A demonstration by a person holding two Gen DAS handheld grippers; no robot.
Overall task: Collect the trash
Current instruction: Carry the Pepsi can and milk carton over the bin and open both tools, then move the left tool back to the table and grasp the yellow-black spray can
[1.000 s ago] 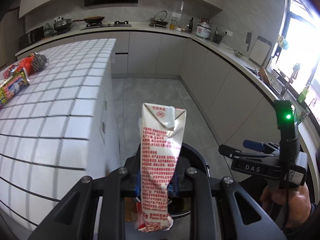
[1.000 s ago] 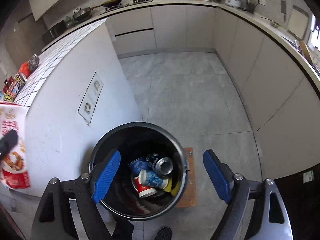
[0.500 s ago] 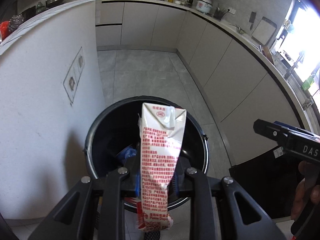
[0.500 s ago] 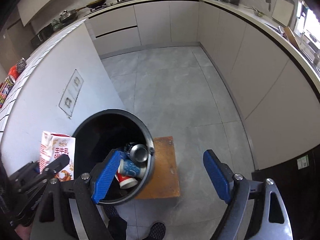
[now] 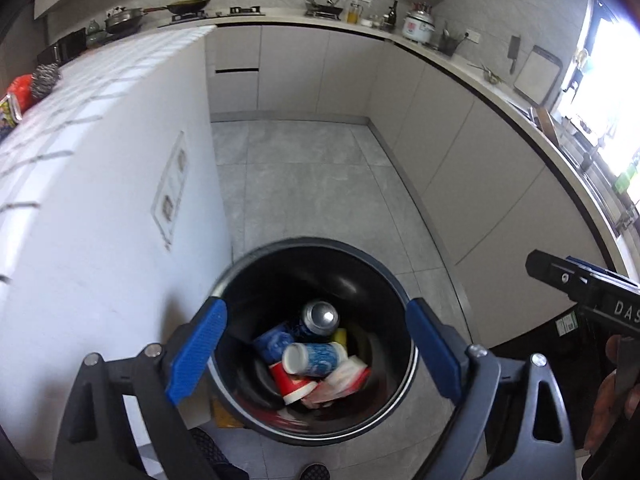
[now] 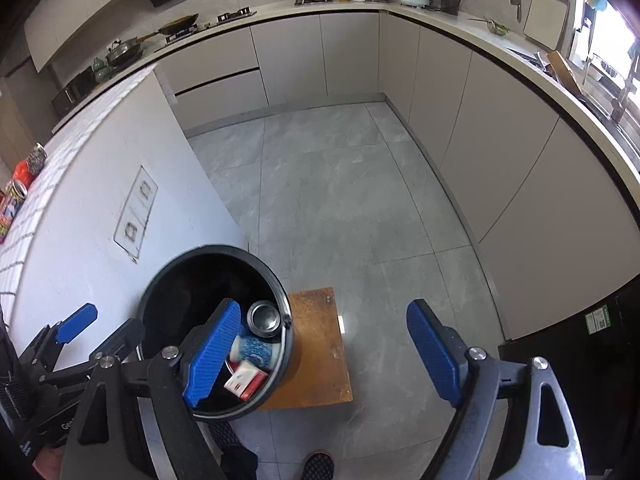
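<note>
Directly above the trash bin (image 5: 316, 276), the left gripper (image 5: 316, 354) hangs with its blue pads spread wide and nothing between them; one pad sits over the bin's left rim and the other over its right rim, so the whole mouth shows through the gap. Inside the bin lies the milk carton (image 5: 340, 380), tipped on its side at the bottom right of the heap, beside a red paper cup (image 5: 290, 380), a blue-and-white cup (image 5: 312, 358) and a silver can (image 5: 320, 316) standing on end behind them. The carton rests well below the pads, apart from both.

The right gripper (image 6: 326, 354) is held to the right of the bin, also gaping fully and empty. Its left pad overlaps the bin's right rim in the right wrist view, while its right pad hangs over bare grey floor (image 6: 352, 184). The carton (image 6: 246, 380) shows there just under that left pad, against the bin's near wall.

Left of the bin, the white side of the tiled table (image 5: 88, 92) rises close, nearly touching the rim. A brown wooden board (image 6: 320, 344) lies under the bin's right side. Beyond the bin the floor runs open to the cabinets (image 6: 500, 152) curving around behind and to its right.
</note>
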